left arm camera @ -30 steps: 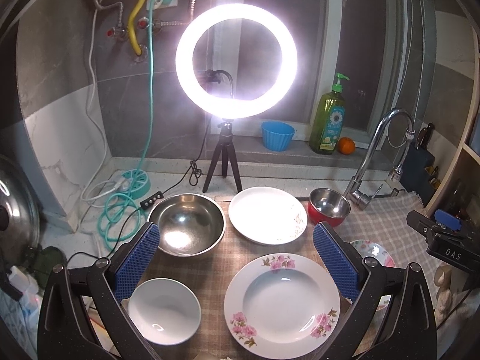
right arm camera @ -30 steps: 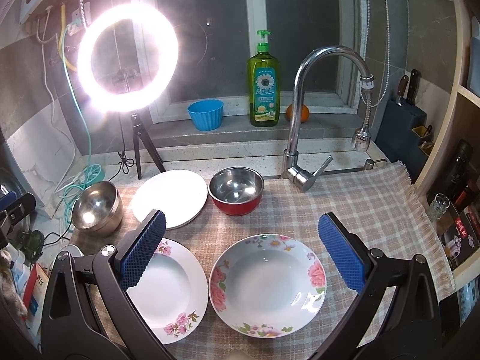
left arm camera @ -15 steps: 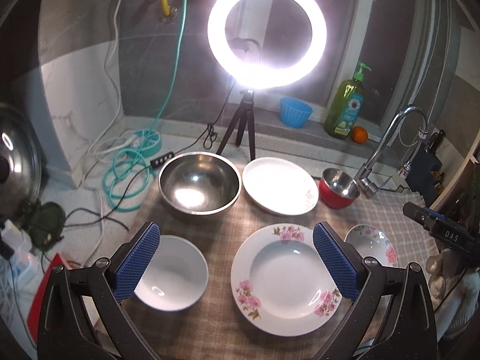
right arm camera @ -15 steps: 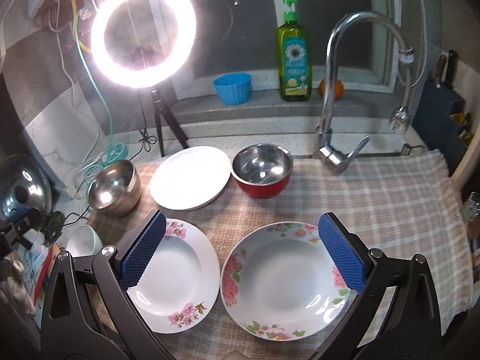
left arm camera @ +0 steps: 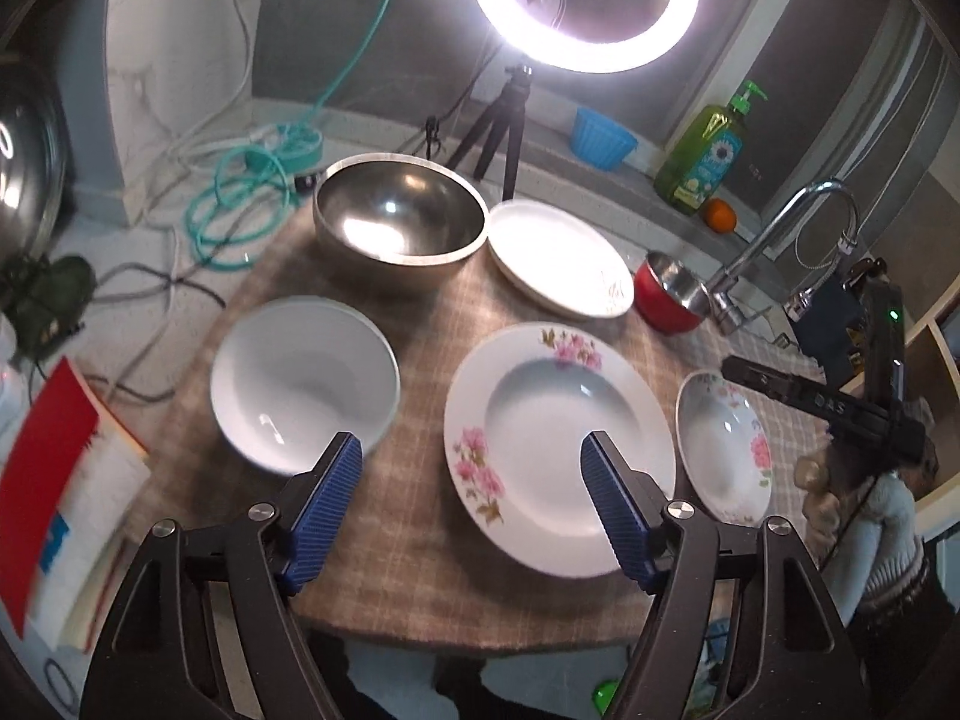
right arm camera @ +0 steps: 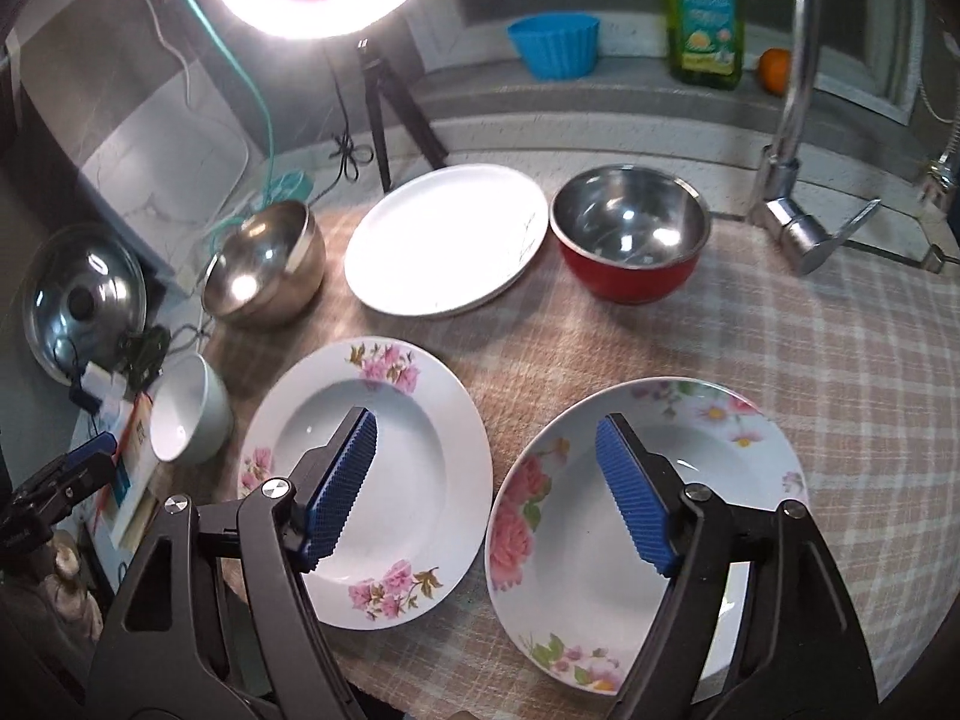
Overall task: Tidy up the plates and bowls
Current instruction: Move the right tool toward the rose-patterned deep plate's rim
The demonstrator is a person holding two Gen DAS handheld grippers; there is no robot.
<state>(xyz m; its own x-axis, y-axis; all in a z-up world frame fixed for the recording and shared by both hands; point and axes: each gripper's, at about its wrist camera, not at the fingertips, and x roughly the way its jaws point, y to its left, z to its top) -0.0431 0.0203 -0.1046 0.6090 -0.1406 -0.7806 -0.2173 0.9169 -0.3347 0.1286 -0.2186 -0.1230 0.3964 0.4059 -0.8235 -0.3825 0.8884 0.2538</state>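
Both hand-held grippers, left [left arm camera: 471, 477] and right [right arm camera: 486, 468], have just been closing, empty; your right one is nearer the right flowered plate [right arm camera: 708, 612].

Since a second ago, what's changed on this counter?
Both grippers dropped closer to the dishes and tipped downward. The left gripper and right gripper have each just been closing partway, with nothing gripped: their pads hover open above the flowered plates. The white bowl, steel bowl, white plate and red bowl all stayed put on the cloth.
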